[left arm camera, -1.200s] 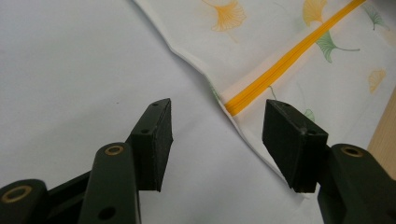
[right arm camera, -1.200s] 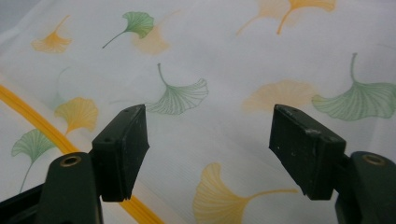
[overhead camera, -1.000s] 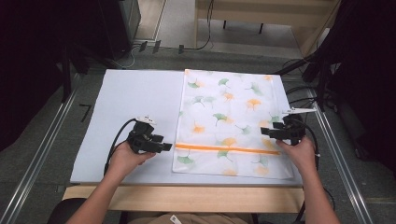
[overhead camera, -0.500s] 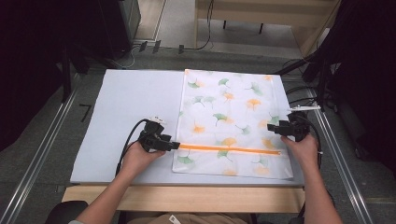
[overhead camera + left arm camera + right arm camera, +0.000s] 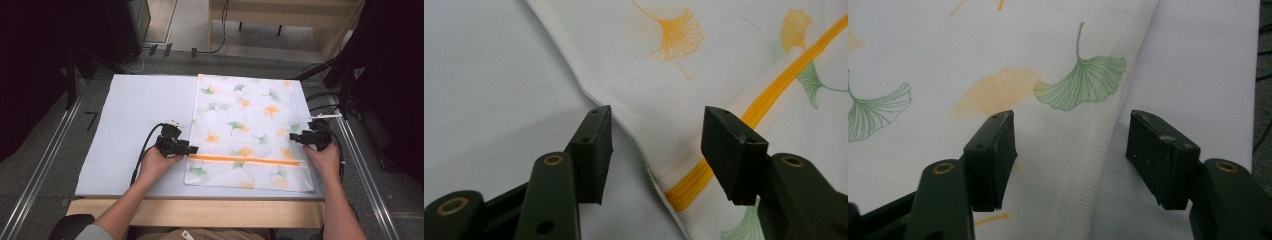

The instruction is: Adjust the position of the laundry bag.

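A white mesh bag (image 5: 245, 120) printed with green and orange ginkgo leaves lies flat on the pale table mat (image 5: 135, 110). An orange zipper (image 5: 245, 160) runs across its near part. My left gripper (image 5: 196, 148) sits low at the bag's left edge beside the zipper's end. Its jaws have just been closing, and in the left gripper view (image 5: 656, 130) they still stand apart, with the bag's edge (image 5: 664, 75) and zipper (image 5: 774, 85) between them, untouched. My right gripper (image 5: 292, 136) is at the right edge. Its jaws (image 5: 1070, 135) have also been closing and straddle the bag's hem (image 5: 1088, 165) without pressing it.
Metal rails (image 5: 45, 165) run along both sides of the table. Black cables (image 5: 325, 100) lie off its right edge. The wooden front edge (image 5: 200, 212) is near the person. Bare mat lies left of the bag.
The left gripper has slid right, up to the bag's left edge. The right gripper has shifted a little at the right edge. The bag lies as before.
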